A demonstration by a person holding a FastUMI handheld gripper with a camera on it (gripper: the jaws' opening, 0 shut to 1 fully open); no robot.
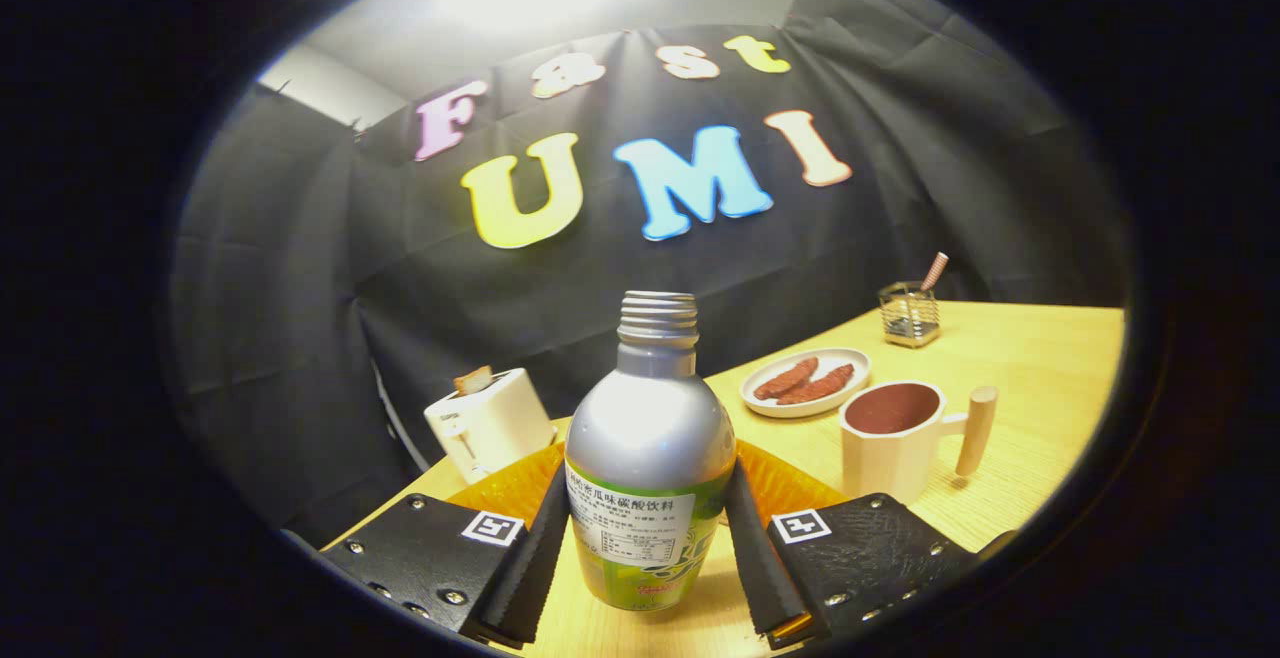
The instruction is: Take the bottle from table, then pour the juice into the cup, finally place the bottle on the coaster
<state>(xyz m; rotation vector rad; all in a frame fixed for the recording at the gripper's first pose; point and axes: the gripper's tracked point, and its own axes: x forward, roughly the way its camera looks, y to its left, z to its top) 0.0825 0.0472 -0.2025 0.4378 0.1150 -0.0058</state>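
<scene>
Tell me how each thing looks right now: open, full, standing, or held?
bottle: upright, cap off, standing on the table between the fingers.
tool: fingers against both sides of the bottle, shut on it.
cup: upright, dark inside; cannot tell if that is juice.
plate: flat on the table, two brown food pieces on it.
toaster: upright, toast sticking out.
coaster: orange, flat behind the bottle.
wire holder: upright, one stick inside.

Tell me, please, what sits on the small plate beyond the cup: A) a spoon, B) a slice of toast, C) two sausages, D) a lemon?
C: two reddish-brown sausages lie side by side on the plate, beyond the cup and right of the bottle between the claw's fingers.
</scene>
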